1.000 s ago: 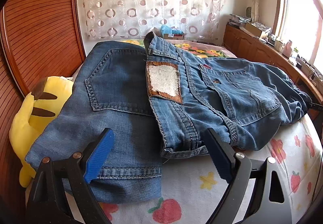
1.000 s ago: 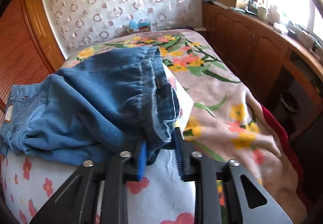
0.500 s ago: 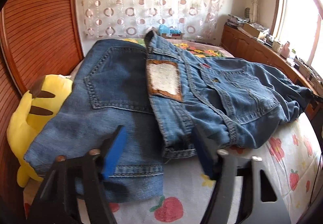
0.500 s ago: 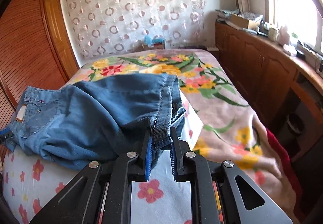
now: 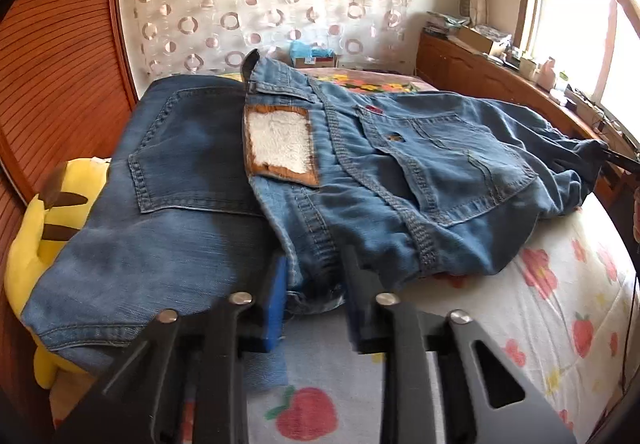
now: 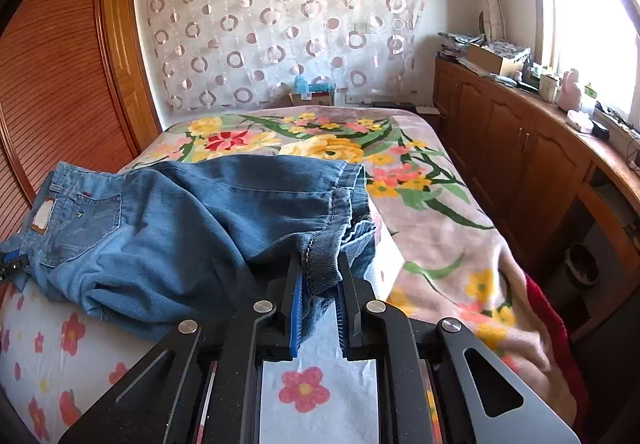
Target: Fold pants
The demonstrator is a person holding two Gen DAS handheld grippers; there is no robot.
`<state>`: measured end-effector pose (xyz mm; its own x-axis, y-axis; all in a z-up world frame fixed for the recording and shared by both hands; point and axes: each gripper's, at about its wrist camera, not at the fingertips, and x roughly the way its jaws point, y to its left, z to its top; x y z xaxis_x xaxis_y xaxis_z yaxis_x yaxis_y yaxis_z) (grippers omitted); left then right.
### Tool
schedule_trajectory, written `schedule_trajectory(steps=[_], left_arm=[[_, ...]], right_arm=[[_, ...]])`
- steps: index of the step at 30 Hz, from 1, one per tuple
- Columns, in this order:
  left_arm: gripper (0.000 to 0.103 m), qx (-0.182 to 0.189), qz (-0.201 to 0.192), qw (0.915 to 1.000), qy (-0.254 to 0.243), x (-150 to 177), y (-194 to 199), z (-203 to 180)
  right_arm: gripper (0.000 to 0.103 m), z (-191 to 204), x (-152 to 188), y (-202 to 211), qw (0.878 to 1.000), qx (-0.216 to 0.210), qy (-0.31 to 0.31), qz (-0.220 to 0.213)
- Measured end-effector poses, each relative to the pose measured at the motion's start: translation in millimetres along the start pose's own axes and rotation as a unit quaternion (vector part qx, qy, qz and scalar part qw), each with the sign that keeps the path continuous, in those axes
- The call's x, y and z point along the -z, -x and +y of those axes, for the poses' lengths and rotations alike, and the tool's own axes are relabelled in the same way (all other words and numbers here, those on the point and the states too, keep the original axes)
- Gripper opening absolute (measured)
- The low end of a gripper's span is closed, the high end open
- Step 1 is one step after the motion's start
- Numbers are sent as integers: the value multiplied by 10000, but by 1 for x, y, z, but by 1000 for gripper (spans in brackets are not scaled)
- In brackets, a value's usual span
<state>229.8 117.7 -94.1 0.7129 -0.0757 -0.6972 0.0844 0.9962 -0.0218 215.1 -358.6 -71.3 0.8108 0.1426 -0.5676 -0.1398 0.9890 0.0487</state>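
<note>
A light-blue pair of jeans (image 5: 420, 172) with a tan patch on the waistband lies crumpled across the bed; the right wrist view shows its legs (image 6: 192, 220) bunched up. My left gripper (image 5: 314, 284) is closing on the near corner of the waistband, and its blue pads (image 5: 276, 296) press the denim from both sides. At the other end my right gripper (image 6: 320, 276) is still tightening on the rolled leg hem (image 6: 322, 260), which stands up between its pads.
A darker pair of jeans (image 5: 168, 204) lies flat to the left, partly under the light pair. A yellow plush toy (image 5: 36, 228) sits by the wooden wall. A floral blanket (image 6: 432, 204) covers the far bed. Wooden cabinets (image 6: 520, 148) line the right side.
The left jaws have closed from wide open onto the waistband corner. The right jaws have narrowed on the hem, and that gripper has tilted up slightly.
</note>
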Motion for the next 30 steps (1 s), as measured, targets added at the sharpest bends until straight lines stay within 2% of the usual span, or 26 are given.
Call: schedule_trajectory(steps=[2, 7, 13, 20, 26, 30], left_arm=[[15, -107, -36, 9999, -118, -2, 4, -5], [9, -76, -450, 9990, -3, -20, 35, -4], [9, -89, -773, 9968, -172, -39, 67, -7], [8, -74, -1087, 9939, -155, -50, 94, -3], [8, -71, -1241, 9921, -170, -36, 120, 1], [8, -86, -1317, 9912, -22, -16, 143, 13]], right_arm=[[12, -2, -4, -1, 10000, 39, 8, -11], [10, 2, -15, 10, 9996, 190, 148, -150], [10, 1, -23, 29, 9989, 255, 106, -374], [9, 9, -14, 54, 9973, 305, 205, -632], [9, 7, 10, 82, 9968, 220, 135, -753], [9, 5, 34, 107, 9970, 126, 99, -752]])
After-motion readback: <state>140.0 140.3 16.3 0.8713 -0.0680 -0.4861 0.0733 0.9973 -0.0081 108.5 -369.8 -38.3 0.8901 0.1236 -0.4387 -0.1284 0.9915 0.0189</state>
